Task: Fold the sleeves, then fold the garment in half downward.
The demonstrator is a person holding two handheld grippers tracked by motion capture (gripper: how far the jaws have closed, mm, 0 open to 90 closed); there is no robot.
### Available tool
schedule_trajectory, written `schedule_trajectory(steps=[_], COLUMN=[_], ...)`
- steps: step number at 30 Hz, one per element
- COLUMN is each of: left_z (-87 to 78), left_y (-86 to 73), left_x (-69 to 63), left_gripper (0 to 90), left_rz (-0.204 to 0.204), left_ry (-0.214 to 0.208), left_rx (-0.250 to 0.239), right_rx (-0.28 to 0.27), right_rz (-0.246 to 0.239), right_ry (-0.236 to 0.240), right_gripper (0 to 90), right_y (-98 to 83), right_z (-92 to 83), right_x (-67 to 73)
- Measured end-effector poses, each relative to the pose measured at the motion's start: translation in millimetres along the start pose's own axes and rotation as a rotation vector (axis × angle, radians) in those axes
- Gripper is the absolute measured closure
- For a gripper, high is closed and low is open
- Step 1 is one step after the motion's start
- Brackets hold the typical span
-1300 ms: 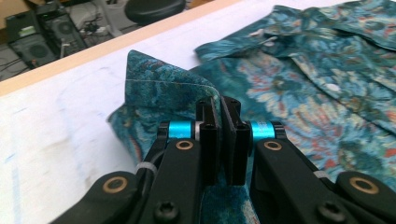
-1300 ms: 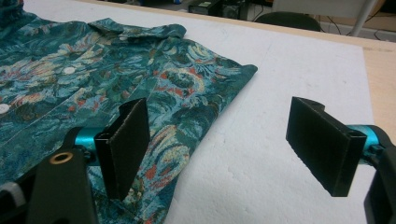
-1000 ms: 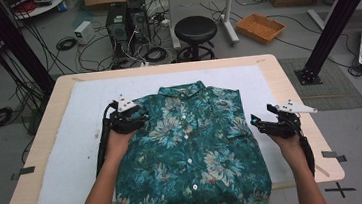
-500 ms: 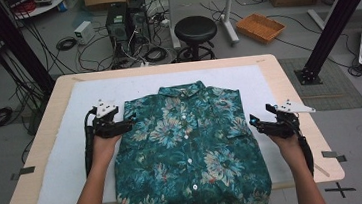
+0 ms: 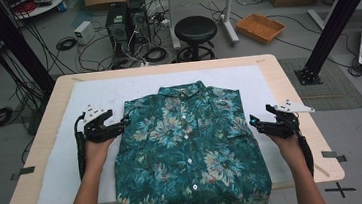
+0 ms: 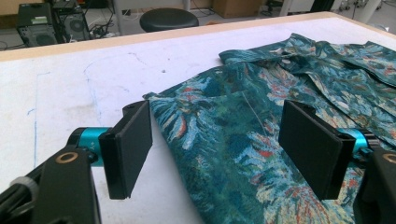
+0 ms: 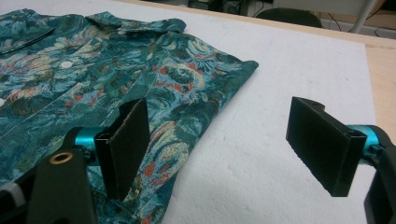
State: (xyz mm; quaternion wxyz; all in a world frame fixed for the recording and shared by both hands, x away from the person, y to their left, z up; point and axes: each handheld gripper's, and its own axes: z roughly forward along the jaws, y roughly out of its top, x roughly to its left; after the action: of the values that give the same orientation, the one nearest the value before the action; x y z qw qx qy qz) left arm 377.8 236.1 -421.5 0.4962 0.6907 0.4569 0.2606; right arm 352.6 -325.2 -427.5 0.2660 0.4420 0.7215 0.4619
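Shirt [image 5: 189, 151] lies flat, collar away from the person, lengthwise front-to-back; both claws, left [image 5: 121, 124] and right [image 5: 254, 122], gape empty.

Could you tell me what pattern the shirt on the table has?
The shirt is teal with a floral print, clearest in the high view.
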Motion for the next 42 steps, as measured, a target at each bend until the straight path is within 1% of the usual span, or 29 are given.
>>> schedule_trajectory(steps=[2,6,8,12,13,15,16,18,21,24,25,26,27,28,32,35,37,38,39,42], left_z=[-0.6,-1.7,-2.5,-2.6,-2.3,-1.7,-0.5,0.8,4.7,10.6,10.6,16.3,20.2,23.2,42.8,55.7,63.6,63.6,73.2,85.7], left_y=[-1.0,0.0,0.8,2.3,2.7,3.1,3.6,3.8,5.3,7.6,7.6,9.0,8.9,8.6,6.5,8.1,11.3,11.3,16.1,20.1], left_x=[0.1,1.1,2.3,5.8,7.2,8.3,10.8,12.0,14.0,16.0,16.0,16.9,17.3,18.1,23.1,26.2,28.1,28.1,29.6,31.3], left_gripper=[26.0,26.0,26.0,26.0,26.1,26.0,26.0,26.2,26.2,26.3,26.9,26.9,34.8,35.7,38.1,40.7,42.8,42.9,42.9,45.4], left_rz=[-0.003,0.001,-0.005,-0.004,-0.007,-0.012,-0.02,-0.021,-0.01,-0.012,-0.012,0.0,0.002,0.005,-0.006,-0.004,0.002,0.002,0.006,0.013], left_ry=[0.004,0.008,0.01,0.012,0.01,0.012,0.01,0.009,0.003,-0.006,-0.006,0.008,0.015,0.021,0.061,0.08,0.08,0.08,0.077,0.074], left_rx=[0.001,-0.005,-0.005,0.006,0.01,0.01,0.012,0.024,0.038,0.058,0.058,0.093,0.103,0.111,0.171,0.185,0.192,0.192,0.21,0.235], right_rx=[-0.007,-0.002,-0.005,-0.008,-0.006,-0.003,-0.001,-0.002,-0.003,0.005,0.005,0.002,0.004,0.005,0.014,0.017,0.015,0.015,0.016,0.016], right_rz=[-0.001,-0.007,0.004,0.008,0.002,0.003,0.001,-0.001,0.003,-0.004,-0.004,-0.01,-0.007,-0.009,-0.013,-0.01,-0.012,-0.012,-0.009,-0.008], right_ry=[0.003,0.003,-0.001,0.004,0.004,0.006,0.008,0.01,0.014,0.016,0.016,0.018,0.02,0.021,0.025,0.026,0.03,0.03,0.033,0.047], right_gripper=[21.7,21.7,21.7,21.7,21.7,21.7,21.7,21.7,21.7,21.7,21.7,21.7,21.7,21.7,21.7,21.7,21.7,21.7,21.7,21.7], right_y=[0.7,-0.3,-0.2,0.7,0.6,0.5,0.3,0.7,1.2,0.6,0.6,0.6,1.0,1.2,1.1,1.3,1.4,1.4,1.5,3.0], right_z=[-0.3,-0.8,-1.2,-0.7,-0.2,0.2,0.6,1.1,0.8,1.0,1.0,1.3,1.8,2.4,4.4,5.2,5.6,5.6,5.7,6.8], right_x=[1.0,1.5,0.4,1.2,1.2,1.9,2.2,2.7,3.9,5.4,5.4,5.6,6.9,7.5,9.4,10.2,10.6,10.6,11.2,12.6])
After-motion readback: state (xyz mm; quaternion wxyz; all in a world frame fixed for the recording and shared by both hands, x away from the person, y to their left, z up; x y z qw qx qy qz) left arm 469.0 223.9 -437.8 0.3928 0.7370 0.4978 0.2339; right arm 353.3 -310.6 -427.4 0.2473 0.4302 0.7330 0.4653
